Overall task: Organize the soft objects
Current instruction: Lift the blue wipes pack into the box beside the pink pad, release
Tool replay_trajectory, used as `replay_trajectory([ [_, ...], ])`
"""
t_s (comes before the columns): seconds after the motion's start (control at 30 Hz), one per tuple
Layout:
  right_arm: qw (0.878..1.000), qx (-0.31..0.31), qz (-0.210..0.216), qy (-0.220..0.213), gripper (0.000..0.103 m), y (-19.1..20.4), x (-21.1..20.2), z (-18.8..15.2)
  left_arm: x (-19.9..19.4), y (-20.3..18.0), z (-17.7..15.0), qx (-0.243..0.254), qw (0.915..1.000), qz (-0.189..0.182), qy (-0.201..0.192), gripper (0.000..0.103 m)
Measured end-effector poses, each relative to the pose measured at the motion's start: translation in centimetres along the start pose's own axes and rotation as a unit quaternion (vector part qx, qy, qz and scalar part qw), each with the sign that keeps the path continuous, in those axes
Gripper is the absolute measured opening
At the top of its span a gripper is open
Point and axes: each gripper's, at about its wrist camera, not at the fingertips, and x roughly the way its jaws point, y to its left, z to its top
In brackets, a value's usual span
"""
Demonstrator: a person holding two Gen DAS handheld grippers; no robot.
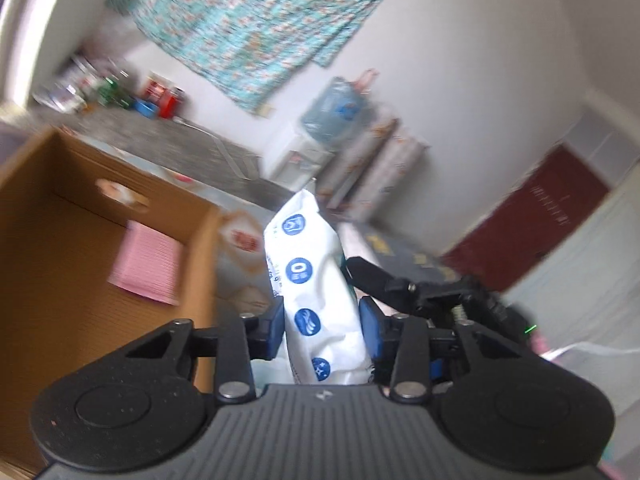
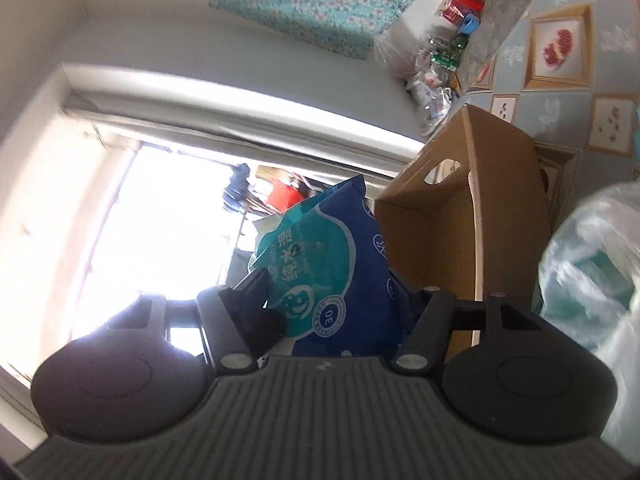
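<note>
My left gripper (image 1: 322, 330) is shut on a white wet-wipes pack (image 1: 310, 280) with blue round icons, held in the air just right of an open cardboard box (image 1: 200, 248). A pink folded cloth (image 1: 146, 266) lies inside the box. The other gripper (image 1: 404, 288) shows just behind the pack. My right gripper (image 2: 332, 312) is shut on the blue and teal face of a wipes pack (image 2: 320, 264), next to the cardboard box (image 2: 476, 216) with its handle hole.
A patterned tablecloth (image 2: 560, 60) covers the table beside the box. A crumpled clear plastic bag (image 2: 592, 272) is at the right. Bottles and cans (image 1: 120, 92) stand on a grey counter. A water dispenser (image 1: 332, 120) stands by the wall.
</note>
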Motion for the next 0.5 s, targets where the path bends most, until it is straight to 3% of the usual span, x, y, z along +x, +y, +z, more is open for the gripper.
replay_trajectory([
  [0.2,0.998,0.0,-0.045,0.048,0.061,0.2,8.7,1.8,0.4,5.9,3.7,-0.018,0.9989,0.044,0.005,0.037],
  [0.33,0.995,0.002,-0.08,0.058,0.064,-0.6,13.4,3.3,2.1,9.8,6.6,-0.026,0.9975,0.063,0.015,0.037],
  [0.4,0.993,-0.017,-0.113,0.043,0.065,-1.1,14.0,3.8,3.4,11.7,7.5,-0.021,0.9954,0.091,0.02,0.042],
  [0.5,0.991,-0.029,-0.122,0.035,0.065,-2.1,13.0,4.1,6.5,15.7,7.8,-0.044,0.9898,0.123,0.057,0.045],
])
